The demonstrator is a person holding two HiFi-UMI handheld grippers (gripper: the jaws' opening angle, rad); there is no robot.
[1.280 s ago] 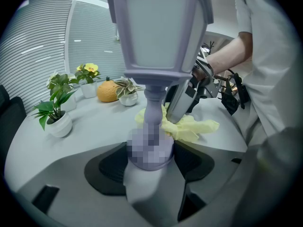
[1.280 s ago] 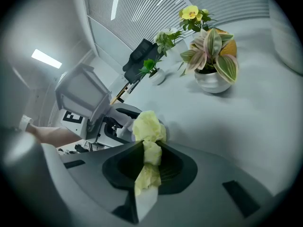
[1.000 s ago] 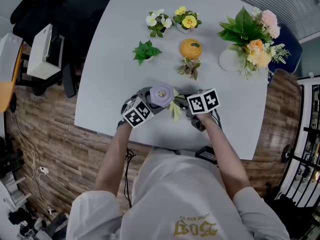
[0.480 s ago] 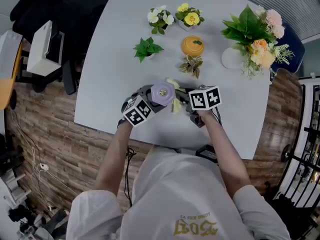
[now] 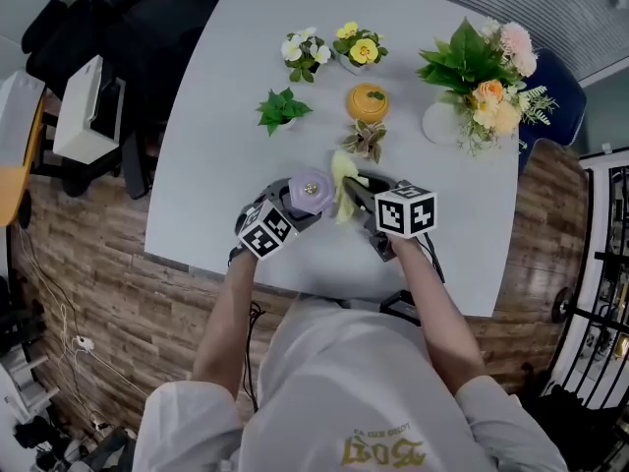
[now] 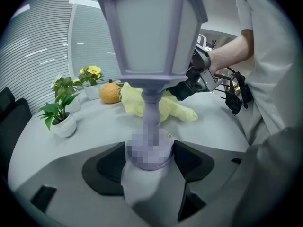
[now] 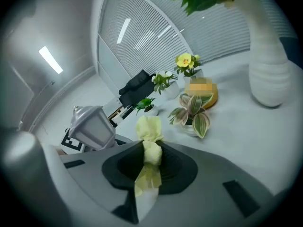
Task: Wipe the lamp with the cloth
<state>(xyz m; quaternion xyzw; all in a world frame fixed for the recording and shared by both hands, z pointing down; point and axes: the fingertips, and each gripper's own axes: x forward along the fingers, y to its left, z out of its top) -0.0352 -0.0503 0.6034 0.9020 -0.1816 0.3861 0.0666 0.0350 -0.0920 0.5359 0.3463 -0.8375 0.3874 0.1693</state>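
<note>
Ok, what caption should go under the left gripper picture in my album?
The left gripper clamps the purple lamp by its base, yellow cloth just behind.

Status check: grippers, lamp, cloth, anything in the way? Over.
Left gripper shut on lamp at its base. Right gripper shut on yellow cloth, beside the lamp; contact unclear. Leafy pot close behind cloth.

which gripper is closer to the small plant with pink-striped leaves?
Right. Right gripper, shut on the yellow cloth, is just short of the striped-leaf plant; left gripper, gripping the lilac lantern lamp's base, is farther off.
</note>
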